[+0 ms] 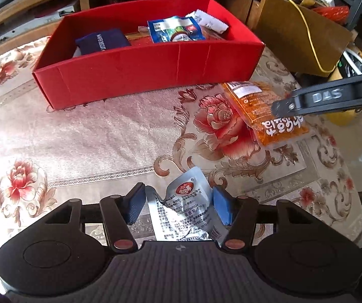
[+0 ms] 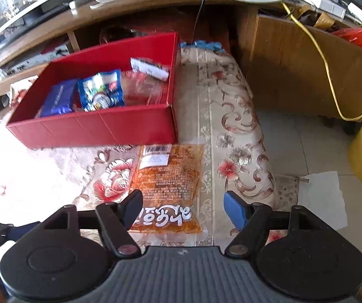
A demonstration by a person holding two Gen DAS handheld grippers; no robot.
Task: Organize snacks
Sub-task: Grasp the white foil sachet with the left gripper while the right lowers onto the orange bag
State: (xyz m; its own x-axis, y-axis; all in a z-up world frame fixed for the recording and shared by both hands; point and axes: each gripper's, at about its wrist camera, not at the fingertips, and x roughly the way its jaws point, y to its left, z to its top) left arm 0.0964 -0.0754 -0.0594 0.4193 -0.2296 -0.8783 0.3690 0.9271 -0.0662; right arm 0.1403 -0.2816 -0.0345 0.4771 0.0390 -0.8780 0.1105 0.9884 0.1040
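Silver packet (image 1: 184, 209), crumpled, printed, red logo

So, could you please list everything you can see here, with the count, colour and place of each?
red box: one, red, far side of the table
snack packets in the box: at least four, navy, blue, white, reddish
orange packet: one, orange, on the floral tablecloth in front of the box
silver packet: one, silver, crumpled between the left pads
left gripper: black, blue pads, closed on the silver packet
right gripper: black, blue pads, open over the orange packet
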